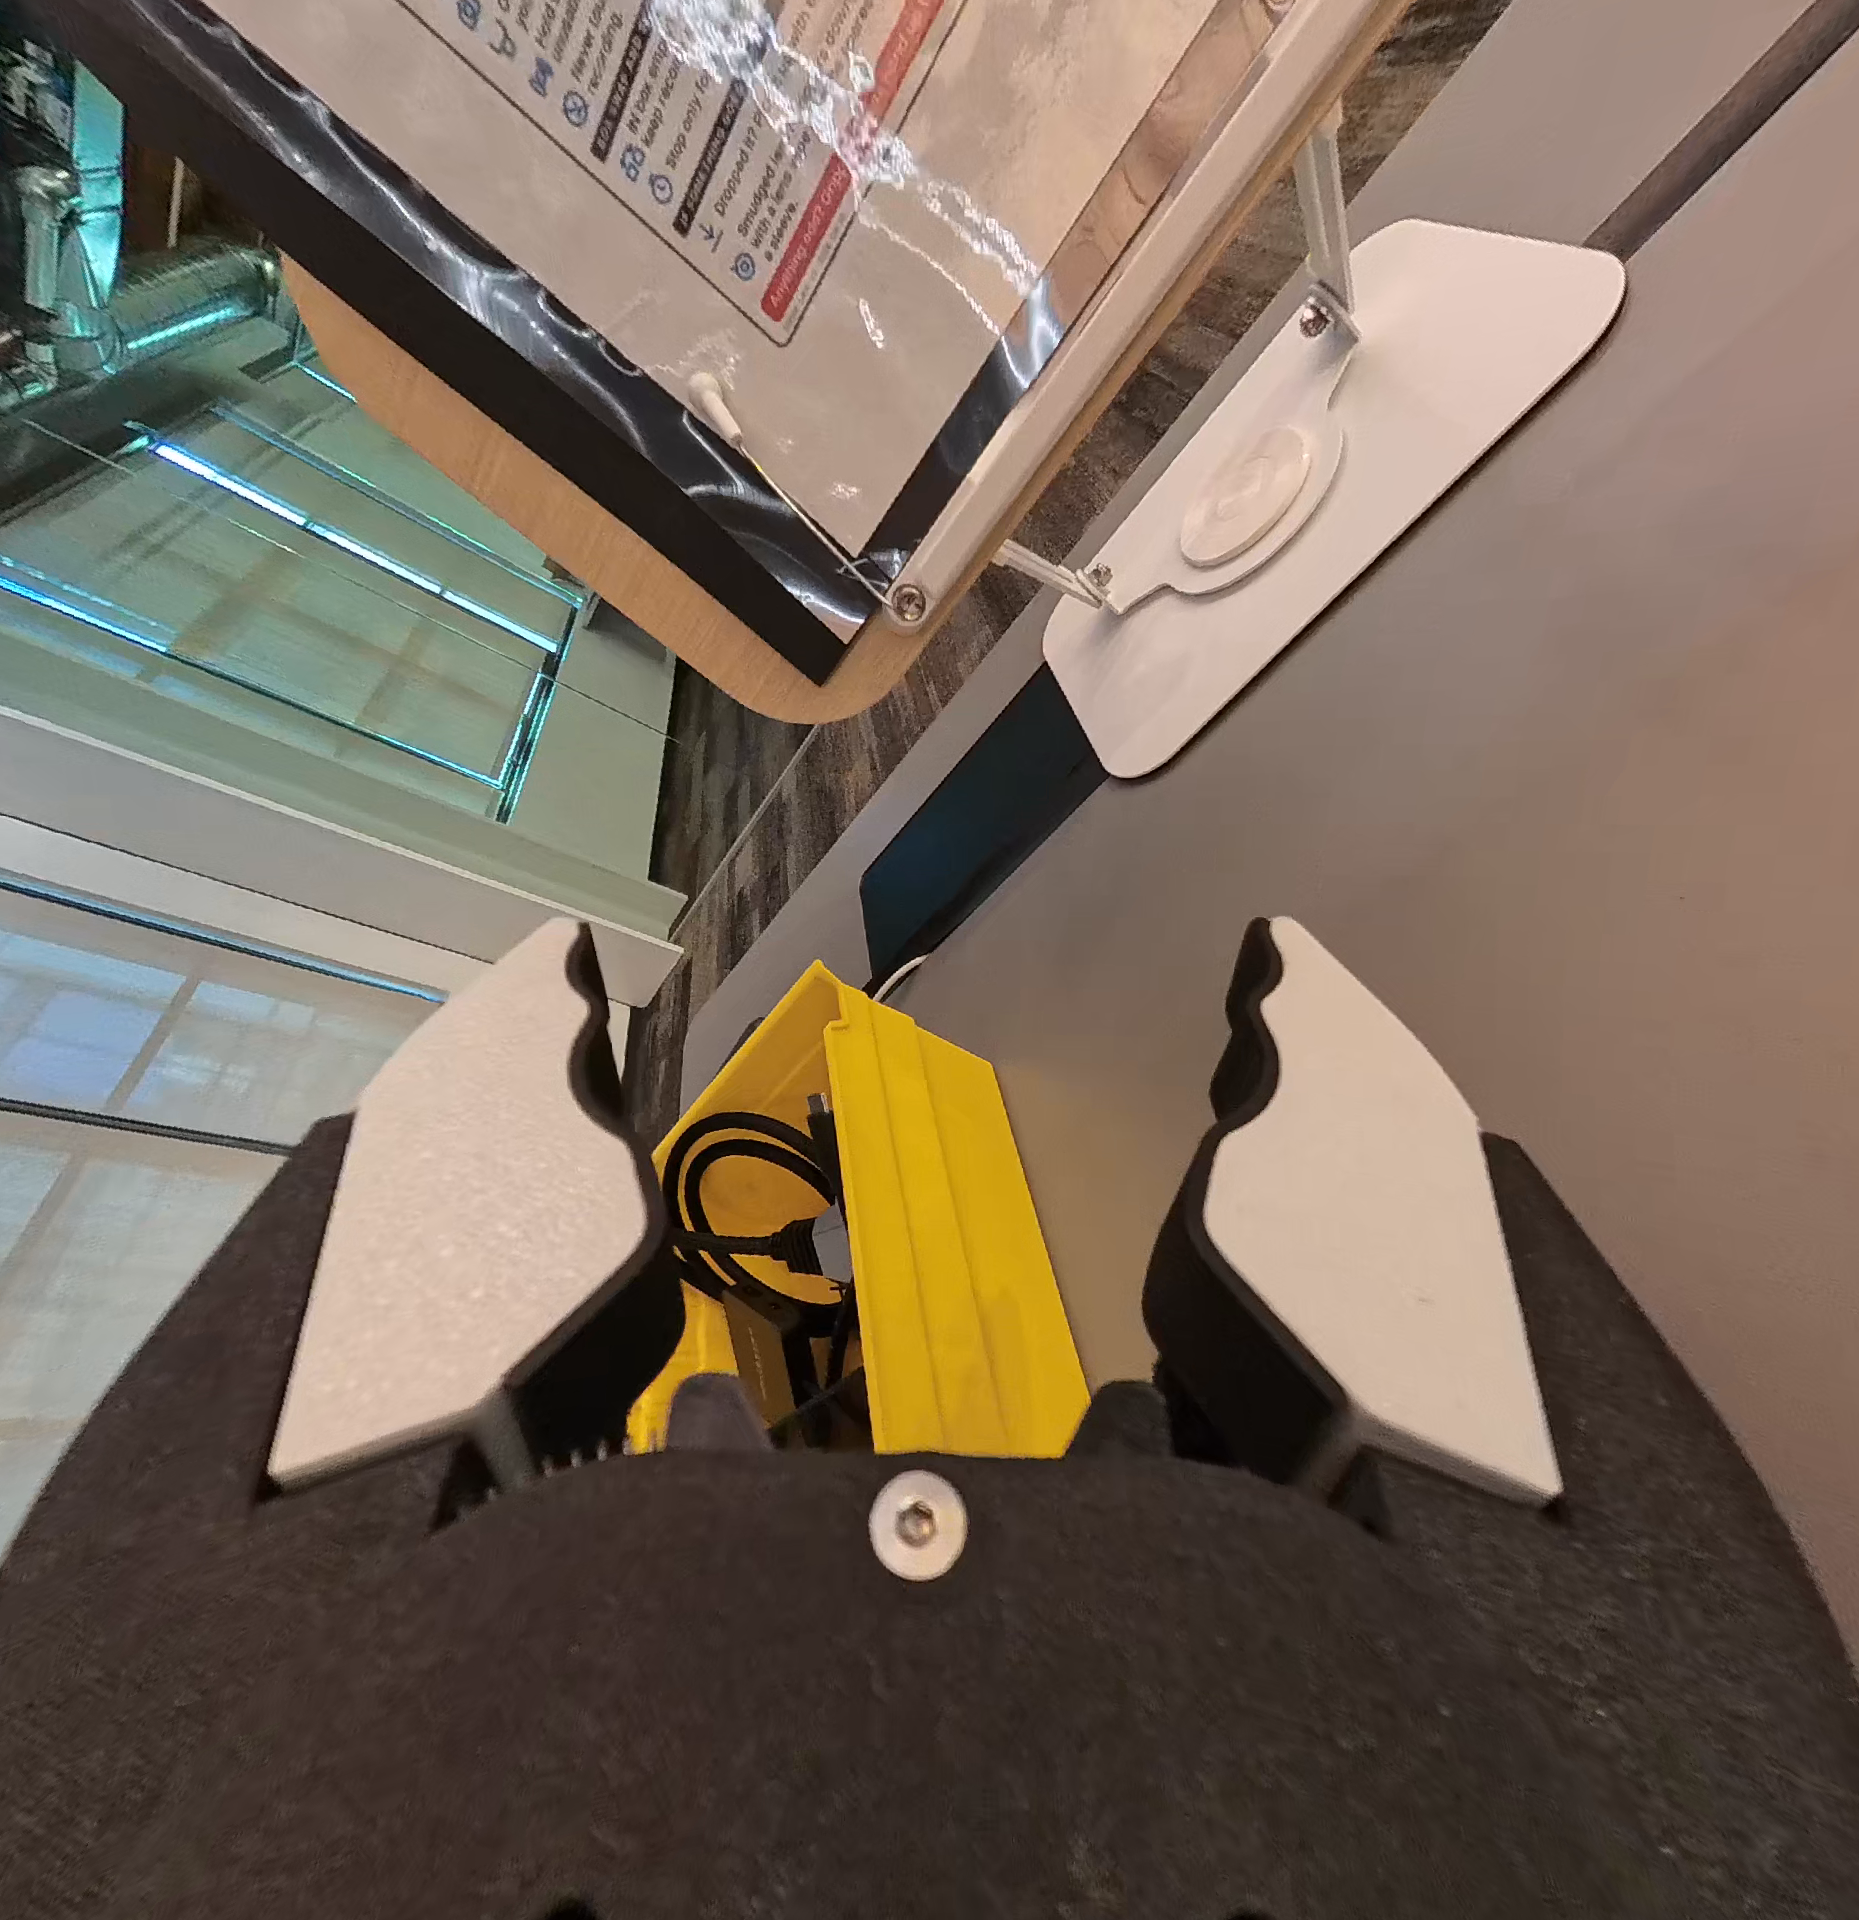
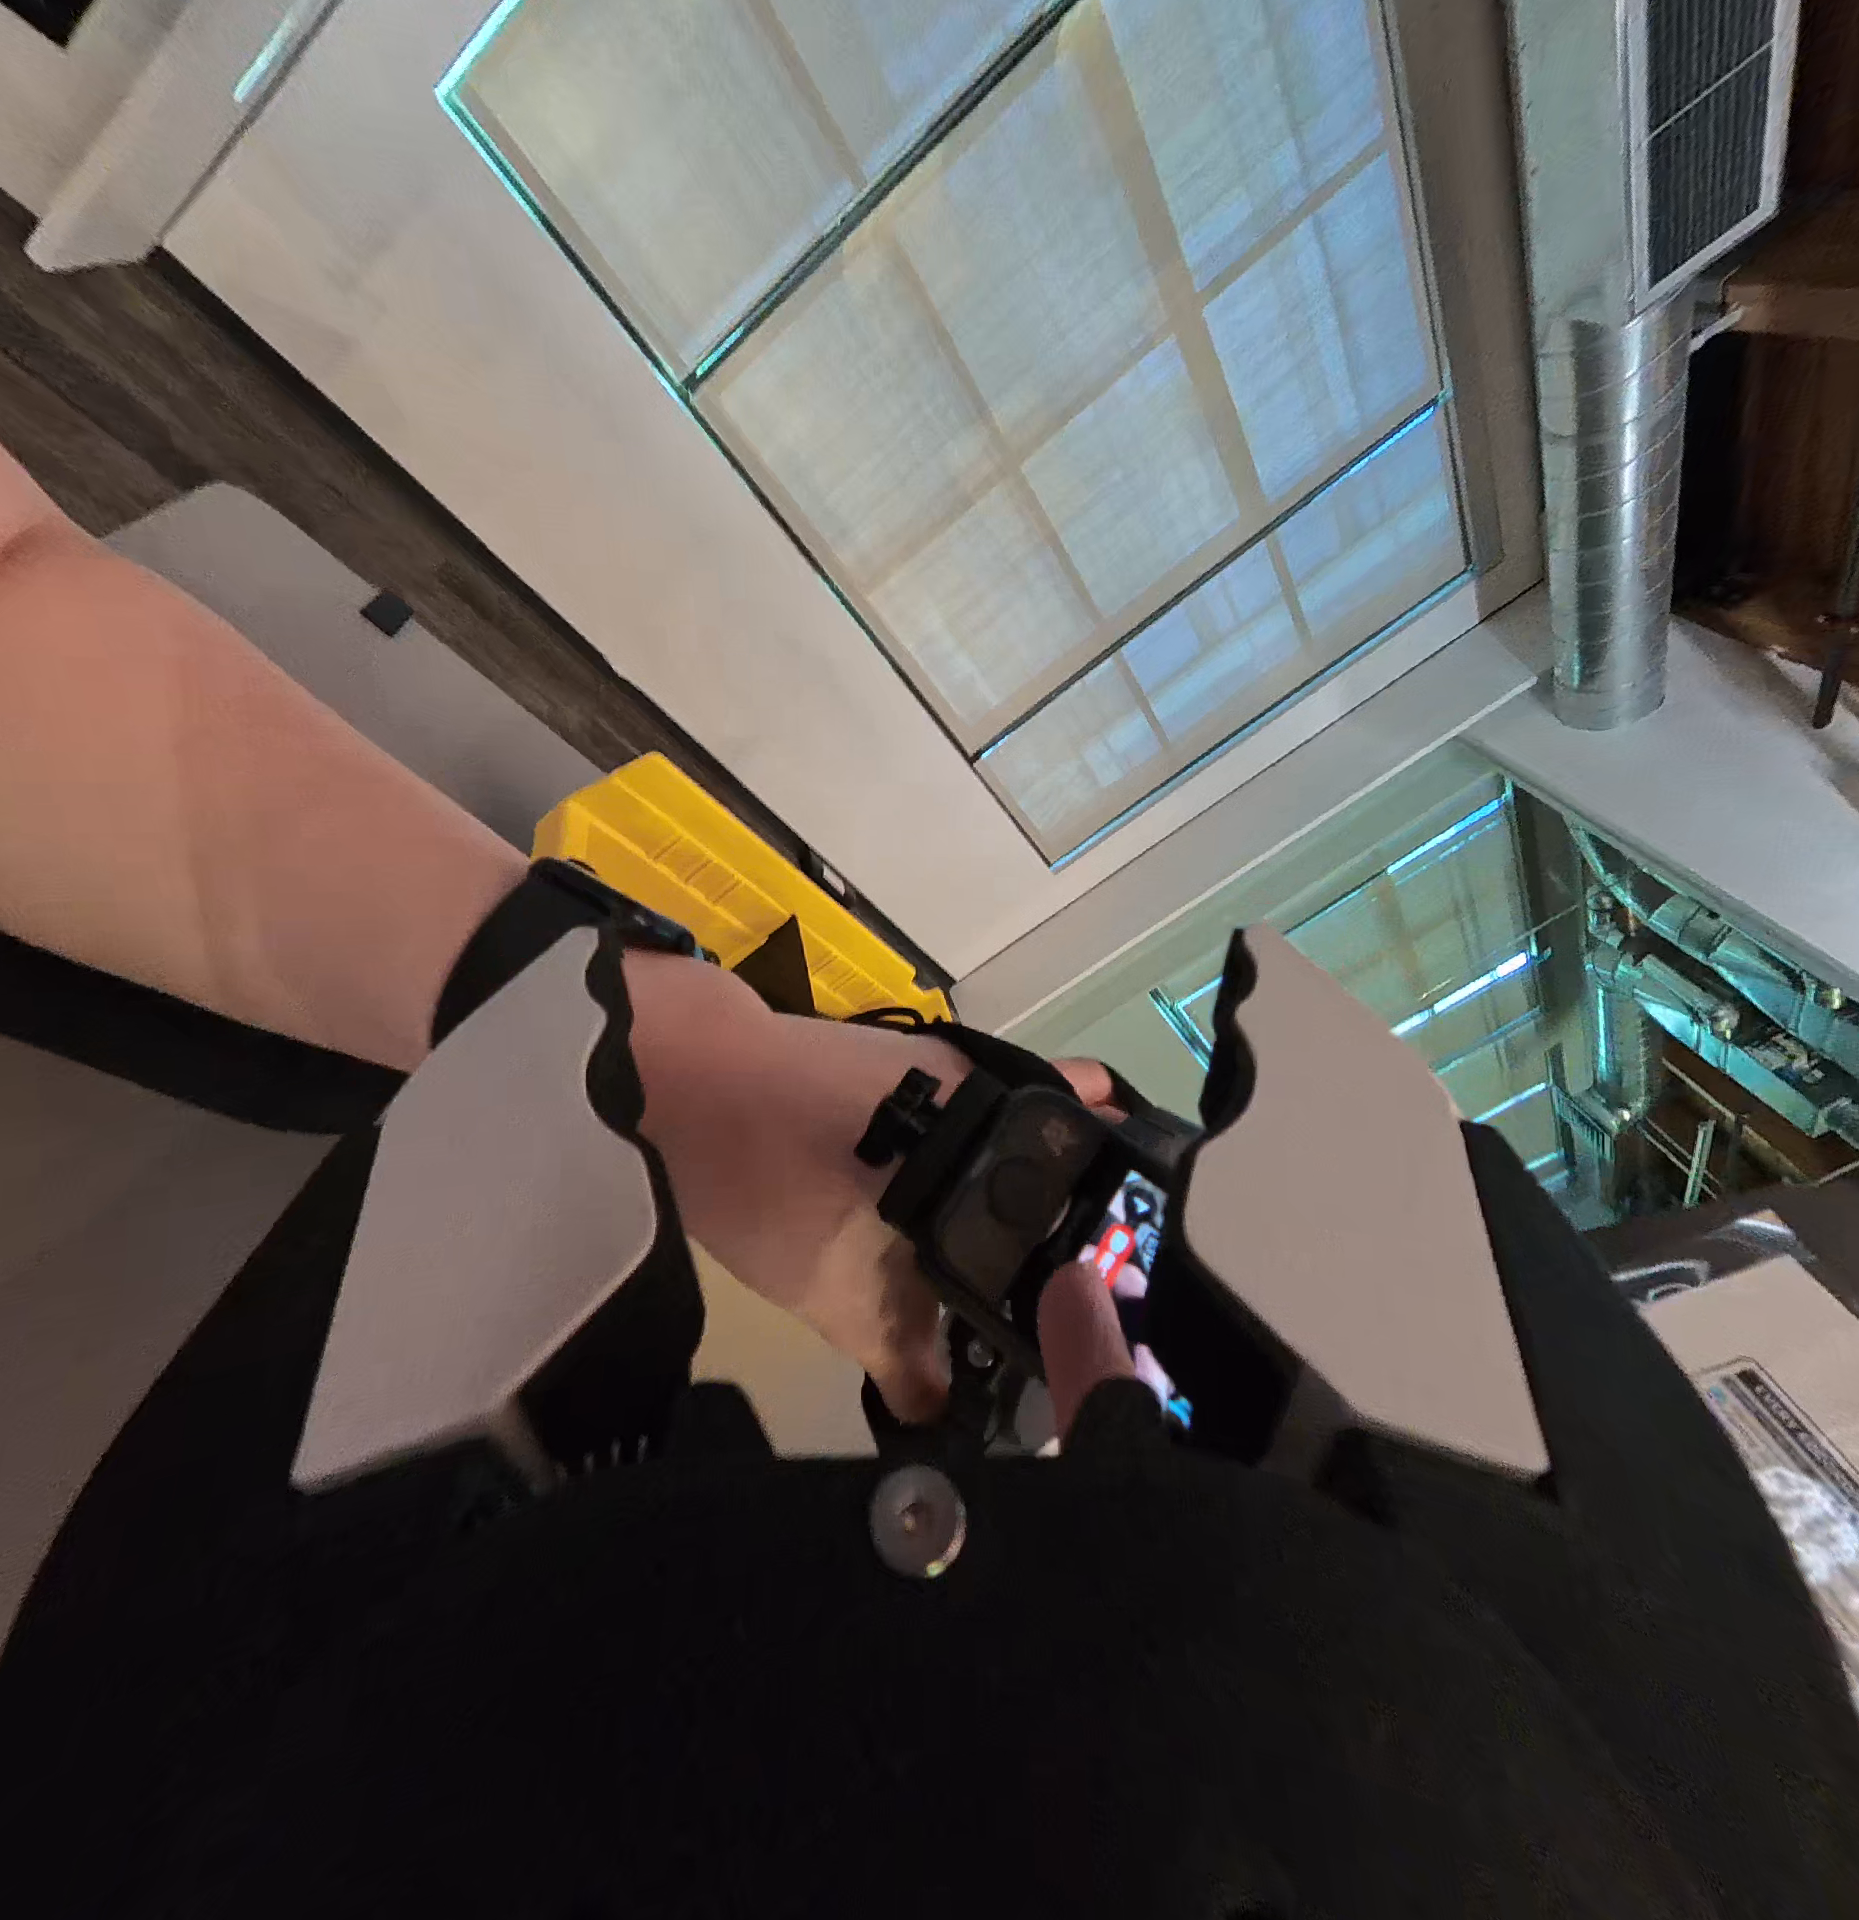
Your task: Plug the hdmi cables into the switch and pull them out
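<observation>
In the left wrist view a yellow bin [image 1: 946, 1247] lies on the grey table [image 1: 1527, 935] just ahead of my left gripper [image 1: 920, 997], which is open and empty. Inside the bin are coiled black HDMI cables [image 1: 743, 1174] and a small black switch box [image 1: 764, 1351]. The view is rolled sideways. In the right wrist view my right gripper [image 2: 920, 1008] is open and empty, tilted up toward a window. A person's hand [image 2: 800, 1164] holds a black camera device [image 2: 1008, 1184] between the fingers' line of sight. The yellow bin [image 2: 727, 883] shows behind the wrist.
A white stand base [image 1: 1351, 468] on the table carries a laminated instruction sheet [image 1: 779, 187] on a framed board. A dark blue flat object [image 1: 966, 862] lies beyond the bin. A person's forearm [image 2: 177, 779] crosses the right wrist view. A box [image 2: 1777, 1382] sits at the right. About 20 cm separates my left fingertips from my right.
</observation>
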`<state>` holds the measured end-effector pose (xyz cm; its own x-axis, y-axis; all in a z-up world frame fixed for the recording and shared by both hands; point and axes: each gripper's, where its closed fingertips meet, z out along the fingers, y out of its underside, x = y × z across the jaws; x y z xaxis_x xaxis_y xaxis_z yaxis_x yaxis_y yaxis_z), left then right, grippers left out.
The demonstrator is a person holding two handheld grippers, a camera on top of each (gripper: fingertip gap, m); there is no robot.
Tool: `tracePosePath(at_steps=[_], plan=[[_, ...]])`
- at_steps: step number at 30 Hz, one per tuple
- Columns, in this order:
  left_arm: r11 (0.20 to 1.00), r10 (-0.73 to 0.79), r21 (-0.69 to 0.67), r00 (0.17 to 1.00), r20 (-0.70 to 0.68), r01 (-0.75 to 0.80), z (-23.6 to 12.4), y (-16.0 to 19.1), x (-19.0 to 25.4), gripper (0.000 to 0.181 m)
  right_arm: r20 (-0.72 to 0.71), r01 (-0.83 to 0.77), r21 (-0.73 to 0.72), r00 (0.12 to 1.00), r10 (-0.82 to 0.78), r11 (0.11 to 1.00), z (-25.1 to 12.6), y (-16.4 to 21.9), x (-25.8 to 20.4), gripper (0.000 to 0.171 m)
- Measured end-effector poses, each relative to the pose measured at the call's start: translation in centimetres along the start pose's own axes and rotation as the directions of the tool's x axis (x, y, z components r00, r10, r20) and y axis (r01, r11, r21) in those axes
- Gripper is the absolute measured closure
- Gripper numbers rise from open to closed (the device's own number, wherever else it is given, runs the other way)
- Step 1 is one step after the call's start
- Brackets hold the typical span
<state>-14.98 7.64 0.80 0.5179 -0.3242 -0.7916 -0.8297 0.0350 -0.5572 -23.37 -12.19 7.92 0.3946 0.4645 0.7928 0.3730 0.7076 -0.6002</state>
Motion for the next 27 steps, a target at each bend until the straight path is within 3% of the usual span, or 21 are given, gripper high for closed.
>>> tracePosePath(at_steps=[6,10,14,17,19,21,25,27], plan=[[1.0,-0.02,0.01,1.0,-0.024,0.02,-0.4,-0.3,0.0,0.069,-0.019,0.019,0.08,1.0,-0.018,0.997,-1.3,-2.8,0.9,0.065],[0.998,-0.048,0.026,0.998,-0.04,0.049,-0.6,-0.4,-0.4,0.069,-0.118,-0.007,0.124,0.993,0.021,0.992,-3.2,-3.8,4.5,0.065],[0.994,-0.098,0.048,0.991,-0.091,0.103,-0.9,-0.8,-0.4,0.069,-0.328,-0.102,0.149,0.933,0.147,0.983,-7.2,-2.6,11.7,0.067],[0.982,-0.15,0.096,0.98,-0.134,0.163,-1.5,-1.6,-0.5,0.069,-0.591,-0.27,0.057,0.767,0.25,0.961,-11.3,3.0,18.3,0.075],[0.958,-0.205,0.167,0.963,-0.173,0.234,-2.3,-2.9,-0.8,0.069,-0.774,-0.459,-0.155,0.607,0.181,0.875,-15.0,10.2,21.4,0.077],[0.899,-0.279,0.284,0.935,-0.219,0.334,-4.0,-5.0,-1.4,0.07,-0.851,-0.607,-0.37,0.525,0.005,0.704,-19.1,16.9,22.1,0.077],[0.701,-0.334,0.594,0.918,-0.213,0.393,-9.8,-9.4,-2.5,0.069,-0.77,-0.694,-0.637,0.596,-0.228,0.335,-23.2,25.6,19.3,0.077],[0.617,-0.276,0.715,0.941,-0.194,0.328,-13.2,-11.2,-1.5,0.07,-0.693,-0.653,-0.721,0.676,-0.25,0.233,-22.3,27.8,17.2,0.077]])
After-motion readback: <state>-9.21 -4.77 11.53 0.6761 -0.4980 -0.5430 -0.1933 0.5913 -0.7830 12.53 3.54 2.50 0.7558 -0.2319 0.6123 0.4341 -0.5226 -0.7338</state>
